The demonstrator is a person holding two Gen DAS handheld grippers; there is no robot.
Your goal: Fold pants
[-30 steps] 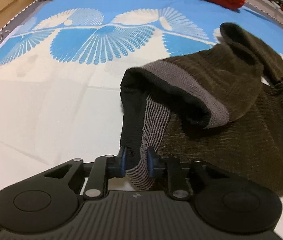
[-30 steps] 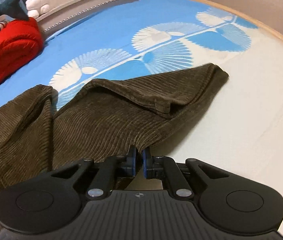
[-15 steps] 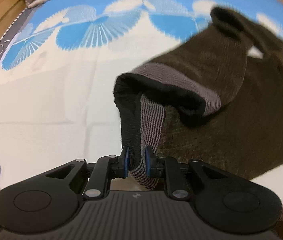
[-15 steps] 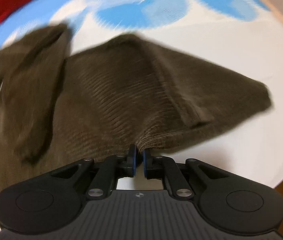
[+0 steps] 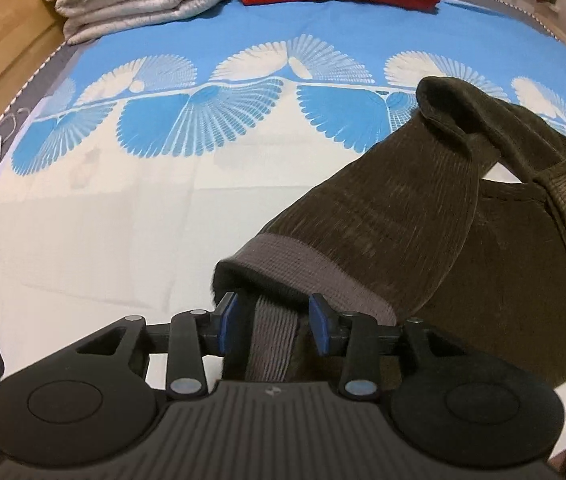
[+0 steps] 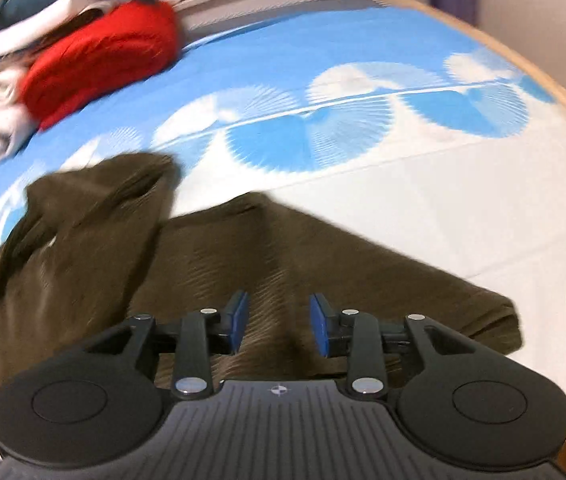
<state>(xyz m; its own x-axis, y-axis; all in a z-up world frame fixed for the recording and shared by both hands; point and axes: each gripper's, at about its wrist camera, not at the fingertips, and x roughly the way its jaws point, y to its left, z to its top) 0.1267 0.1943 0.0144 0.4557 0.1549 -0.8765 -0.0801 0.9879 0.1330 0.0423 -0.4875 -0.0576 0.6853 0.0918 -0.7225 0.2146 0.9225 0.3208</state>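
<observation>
The pants [image 5: 423, 216] lie lower right on the bed [image 5: 83, 220], soft, limp corduroy. Both hand-held grippers, left [image 5: 271, 326] and right [image 6: 279, 322], are opening, releasing cloth. The grey waistband [image 5: 303, 264] looks the firmest hold.

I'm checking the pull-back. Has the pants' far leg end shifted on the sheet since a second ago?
Yes. In the left wrist view the pants leg end has slid right along the sheet's fan pattern.

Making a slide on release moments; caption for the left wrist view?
Left tongs opening around the grey waistband of brown corduroy pants on a blue-and-white bedsheet.
</observation>
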